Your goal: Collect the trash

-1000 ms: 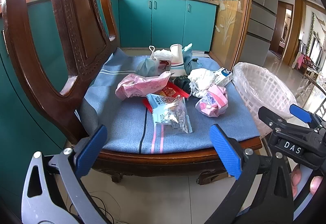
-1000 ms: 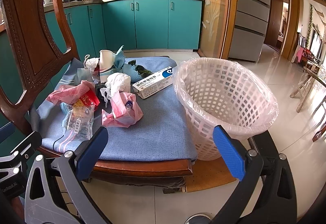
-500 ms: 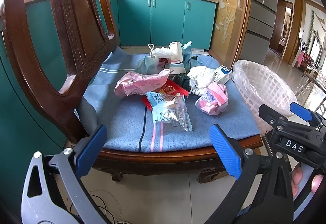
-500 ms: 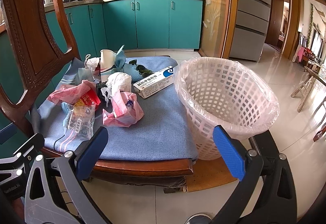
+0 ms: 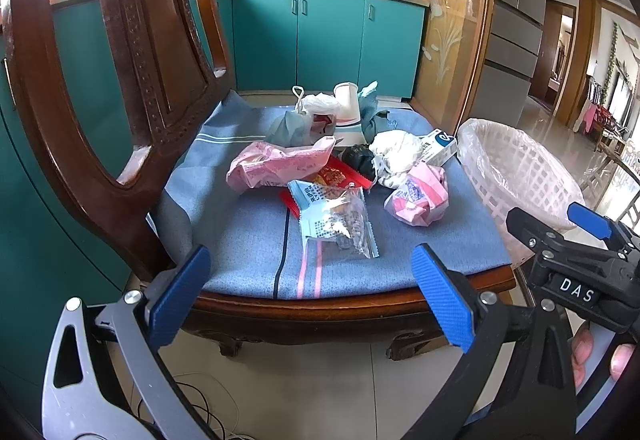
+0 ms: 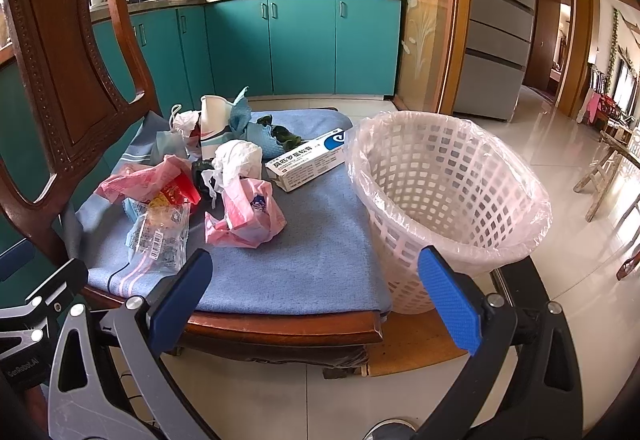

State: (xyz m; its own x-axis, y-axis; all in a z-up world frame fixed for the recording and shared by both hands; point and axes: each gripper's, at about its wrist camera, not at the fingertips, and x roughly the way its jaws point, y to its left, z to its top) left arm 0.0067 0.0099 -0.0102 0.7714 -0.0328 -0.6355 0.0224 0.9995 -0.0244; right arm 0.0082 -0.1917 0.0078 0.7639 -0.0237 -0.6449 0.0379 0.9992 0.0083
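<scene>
Trash lies in a pile on the blue cushion (image 5: 248,240) of a wooden chair: a clear snack packet (image 5: 340,220) (image 6: 160,232) nearest, a crumpled pink bag (image 5: 418,197) (image 6: 248,215), a second pink bag (image 5: 276,165), a red wrapper (image 5: 336,175), white tissue (image 6: 238,157), a paper cup (image 5: 348,105) and a white-blue box (image 6: 308,159). A white lattice basket (image 6: 444,195) (image 5: 516,171) lined with clear plastic stands at the right. My left gripper (image 5: 312,296) and right gripper (image 6: 316,300) are both open and empty, in front of the chair's front edge.
The carved chair back (image 5: 132,59) rises at the left. Teal kitchen cabinets (image 6: 300,43) stand behind, with pots on the counter. A grey fridge (image 6: 500,19) is at the back right. Tiled floor lies below, with cables (image 5: 192,412) under the left gripper.
Both grippers have crept slightly toward the chair; the trash and basket look a little nearer. Nothing was taken hold of.
</scene>
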